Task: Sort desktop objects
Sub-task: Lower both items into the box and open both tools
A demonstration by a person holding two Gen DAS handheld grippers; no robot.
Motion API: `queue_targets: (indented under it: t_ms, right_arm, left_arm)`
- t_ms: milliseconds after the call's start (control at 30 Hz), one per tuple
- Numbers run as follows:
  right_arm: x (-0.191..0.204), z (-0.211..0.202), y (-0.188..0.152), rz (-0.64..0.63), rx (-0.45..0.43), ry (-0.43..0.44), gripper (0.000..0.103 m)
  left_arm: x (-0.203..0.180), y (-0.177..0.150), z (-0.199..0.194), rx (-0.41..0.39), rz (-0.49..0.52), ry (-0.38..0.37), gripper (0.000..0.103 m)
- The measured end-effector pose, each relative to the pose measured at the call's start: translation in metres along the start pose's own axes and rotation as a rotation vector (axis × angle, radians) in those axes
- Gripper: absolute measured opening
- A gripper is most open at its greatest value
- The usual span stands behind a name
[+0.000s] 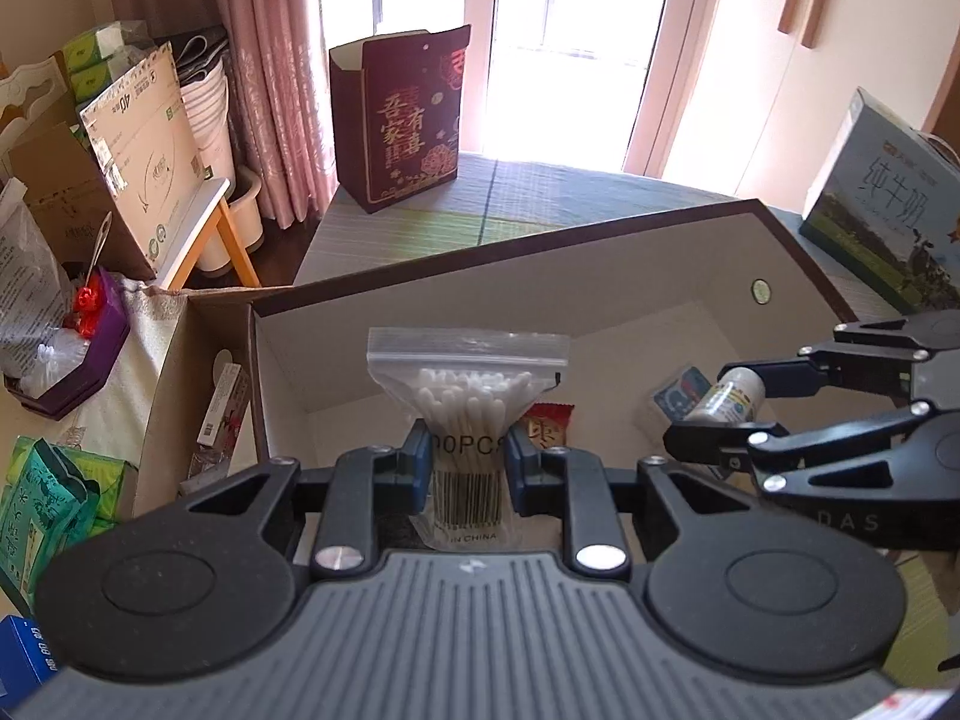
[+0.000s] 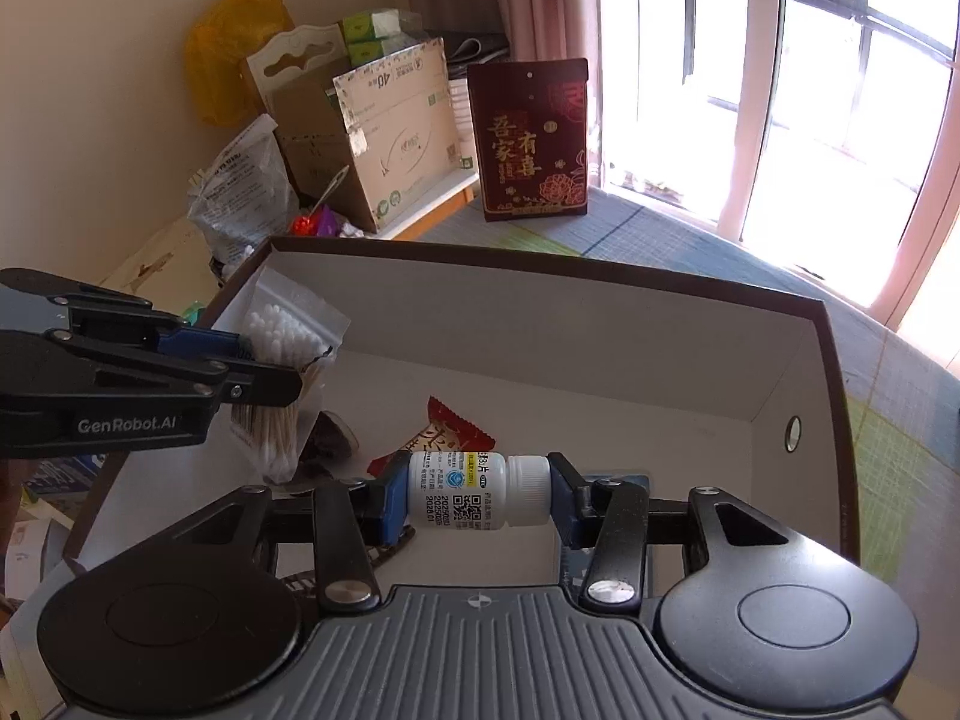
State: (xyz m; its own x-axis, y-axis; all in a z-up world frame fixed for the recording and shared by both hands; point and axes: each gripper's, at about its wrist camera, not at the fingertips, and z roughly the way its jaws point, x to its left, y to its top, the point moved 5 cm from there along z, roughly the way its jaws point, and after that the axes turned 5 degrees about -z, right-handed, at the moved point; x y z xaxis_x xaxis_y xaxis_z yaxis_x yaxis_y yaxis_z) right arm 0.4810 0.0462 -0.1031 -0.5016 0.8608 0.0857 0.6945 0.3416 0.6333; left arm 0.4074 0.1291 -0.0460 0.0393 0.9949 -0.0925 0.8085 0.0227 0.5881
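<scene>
My left gripper (image 1: 468, 468) is shut on a clear zip bag of cotton swabs (image 1: 471, 402) and holds it upright over the open white-lined box (image 1: 540, 276). It shows at the left in the right wrist view (image 2: 264, 372), with the swab bag (image 2: 282, 360). My right gripper (image 2: 477, 498) is shut on a small white pill bottle (image 2: 480, 495), held sideways over the same box (image 2: 600, 324). It shows at the right in the left wrist view (image 1: 714, 414), with the bottle (image 1: 732, 399).
A red snack packet (image 2: 450, 432) and a blue-white packet (image 1: 681, 393) lie in the box. A dark red gift bag (image 1: 402, 120) stands behind it. A milk carton box (image 1: 882, 222) is at the right. Cardboard boxes (image 1: 144, 156) and clutter fill the left.
</scene>
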Motion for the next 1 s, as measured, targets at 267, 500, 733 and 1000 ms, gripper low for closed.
queue_targets:
  t_ms: [267,500,733,1000]
  right_arm:
    - [-0.004,0.035,0.005,-0.022,0.056,-0.009,0.044]
    - [-0.012,0.044,0.002,-0.007,0.078,-0.001,0.044]
    - [-0.014,0.047,0.000,-0.011,0.085,0.025,0.044]
    - [-0.011,0.039,0.002,-0.017,0.035,0.043,0.084]
  left_arm:
    - [0.002,0.009,0.044,0.075,-0.025,0.020,0.020]
    - [-0.002,0.007,0.067,0.137,-0.025,0.037,0.024]
    - [-0.005,0.005,0.067,0.144,0.005,0.041,0.036]
    - [-0.004,0.004,0.060,0.134,0.014,0.059,0.061]
